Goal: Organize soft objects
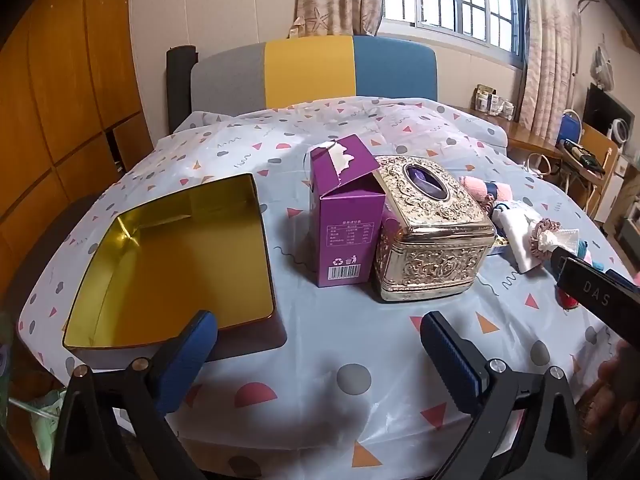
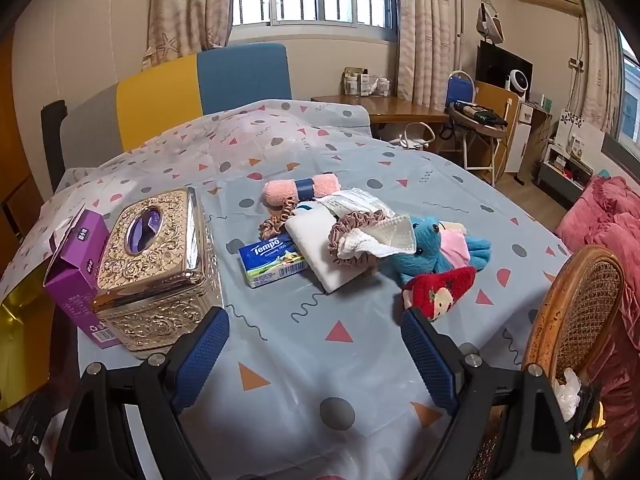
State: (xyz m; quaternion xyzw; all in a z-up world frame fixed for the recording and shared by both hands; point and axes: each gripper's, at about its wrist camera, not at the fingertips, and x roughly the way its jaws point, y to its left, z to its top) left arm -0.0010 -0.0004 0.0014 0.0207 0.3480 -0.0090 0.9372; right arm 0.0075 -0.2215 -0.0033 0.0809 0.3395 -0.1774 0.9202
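Observation:
A pile of soft things lies right of centre in the right wrist view: a rolled pink towel (image 2: 300, 189), a brown scrunchie (image 2: 352, 236) around a white cloth (image 2: 382, 238), a blue plush toy (image 2: 436, 250), a red strawberry plush (image 2: 440, 290), a white pouch (image 2: 320, 246) and a Tempo tissue pack (image 2: 274, 258). An open gold-lined tin (image 1: 176, 264) sits at the left in the left wrist view. My left gripper (image 1: 318, 332) is open and empty, just right of the tin's near corner. My right gripper (image 2: 314, 340) is open and empty, in front of the pile.
A gold embossed tissue box (image 1: 430, 232) and an open purple carton (image 1: 346, 216) stand between tin and pile. The patterned tablecloth (image 2: 320, 360) covers the table. A wicker chair (image 2: 576, 308) stands at the right edge; a colour-block sofa back (image 1: 308, 72) is behind.

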